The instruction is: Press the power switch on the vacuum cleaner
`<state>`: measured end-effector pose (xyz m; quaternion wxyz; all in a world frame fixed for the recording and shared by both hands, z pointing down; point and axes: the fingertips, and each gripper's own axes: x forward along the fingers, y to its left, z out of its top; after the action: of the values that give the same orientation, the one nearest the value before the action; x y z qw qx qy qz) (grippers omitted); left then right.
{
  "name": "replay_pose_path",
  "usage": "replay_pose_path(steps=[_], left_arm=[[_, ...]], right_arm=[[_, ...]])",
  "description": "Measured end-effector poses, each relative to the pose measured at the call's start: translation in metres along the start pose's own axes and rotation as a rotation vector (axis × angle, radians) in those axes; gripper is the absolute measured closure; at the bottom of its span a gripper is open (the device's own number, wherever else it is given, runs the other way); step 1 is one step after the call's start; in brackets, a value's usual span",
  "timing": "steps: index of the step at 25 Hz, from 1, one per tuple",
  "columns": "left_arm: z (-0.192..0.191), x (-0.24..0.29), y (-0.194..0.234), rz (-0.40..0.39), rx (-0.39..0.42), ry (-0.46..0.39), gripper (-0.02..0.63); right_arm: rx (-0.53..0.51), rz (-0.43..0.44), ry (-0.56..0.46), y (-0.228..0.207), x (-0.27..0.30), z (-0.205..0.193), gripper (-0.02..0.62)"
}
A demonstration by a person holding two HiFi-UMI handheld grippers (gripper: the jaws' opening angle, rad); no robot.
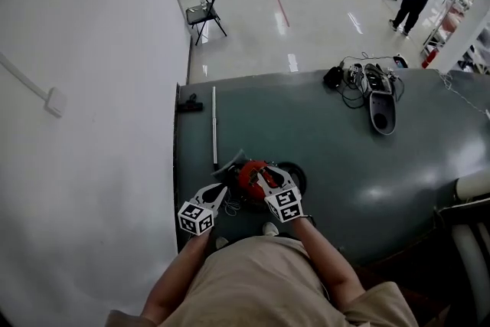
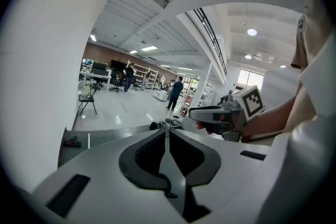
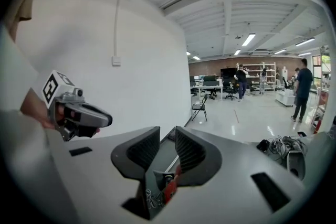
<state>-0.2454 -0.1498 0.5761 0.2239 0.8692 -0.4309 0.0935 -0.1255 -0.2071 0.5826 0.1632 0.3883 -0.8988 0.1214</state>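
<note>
One metal rod (image 1: 213, 126) lies near the vacuum cleaner (image 1: 253, 178), cables (image 1: 358, 77) well apart.

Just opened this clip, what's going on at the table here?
A person stands at the near edge of a dark table with a gripper in each hand, working at a small red vacuum cleaner. The right gripper is over the vacuum with its jaws apart, gripping nothing. The left gripper is shut and empty beside it. The switch itself cannot be made out.
</note>
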Motion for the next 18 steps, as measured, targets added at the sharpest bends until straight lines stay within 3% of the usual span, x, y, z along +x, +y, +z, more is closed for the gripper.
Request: replay_pose_path(steps=[4,9,14,18], left_arm=[[0.012,-0.009,0.008,-0.047,0.031,0.009,0.594],[0.018,-0.023,0.001,-0.094,0.055,0.023,0.594],[0.007,-0.036,0.002,-0.112,0.054,0.036,0.594],[-0.002,-0.043,0.003,-0.118,0.042,0.048,0.594]], right_arm=[[0.049,-0.048,-0.049,0.009,0.047,0.027,0.517],[-0.006,-0.05,-0.038,0.025,0.072,0.039,0.517],[0.067,-0.104,-0.069,0.044,0.03,0.026,0.517],[0.05,-0.116,-0.058,0.062,-0.014,0.008,0.517]])
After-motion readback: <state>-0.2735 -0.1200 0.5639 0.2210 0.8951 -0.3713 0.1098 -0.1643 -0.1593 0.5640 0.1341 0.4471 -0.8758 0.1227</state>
